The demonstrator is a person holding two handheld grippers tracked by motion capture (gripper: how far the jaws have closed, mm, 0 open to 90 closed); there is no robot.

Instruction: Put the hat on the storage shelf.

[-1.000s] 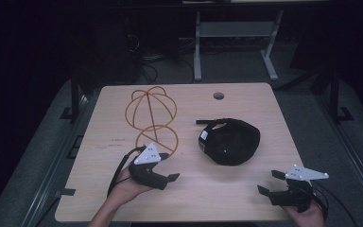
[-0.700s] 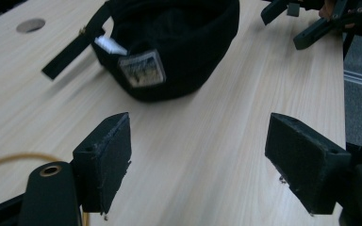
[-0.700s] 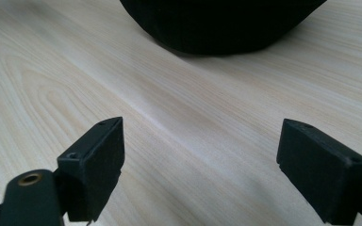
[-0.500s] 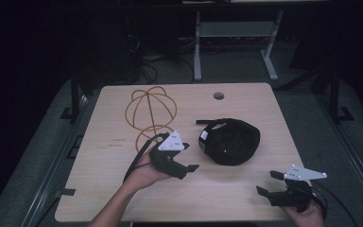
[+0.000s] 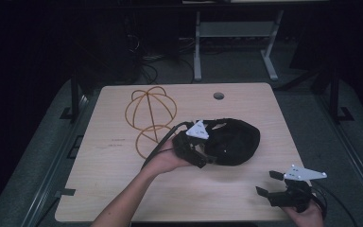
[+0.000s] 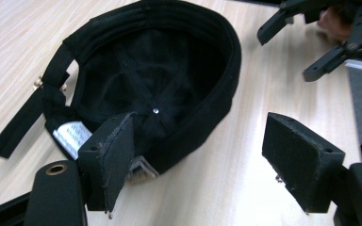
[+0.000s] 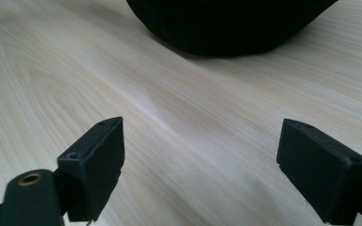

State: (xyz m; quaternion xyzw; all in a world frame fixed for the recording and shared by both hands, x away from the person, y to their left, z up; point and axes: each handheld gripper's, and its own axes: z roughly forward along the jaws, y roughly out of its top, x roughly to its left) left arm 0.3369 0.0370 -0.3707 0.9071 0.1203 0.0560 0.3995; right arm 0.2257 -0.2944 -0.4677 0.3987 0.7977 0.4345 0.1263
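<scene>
we see the black cap (image 5: pixel 231 142) lying upside down, opening up, near the middle of the table (image 5: pixel 104 189), just right of the orange wire frame (image 5: pixel 150 116). the left gripper (image 5: pixel 199 152) is at the cap's near-left edge — its jaws stand wide apart, 1 over the rim and inside the opening, the other outside, holding nothing. the right gripper (image 5: pixel 273 185) sits at the table's near-right corner, well apart from the cap, jaws wide open and empty.
</scene>
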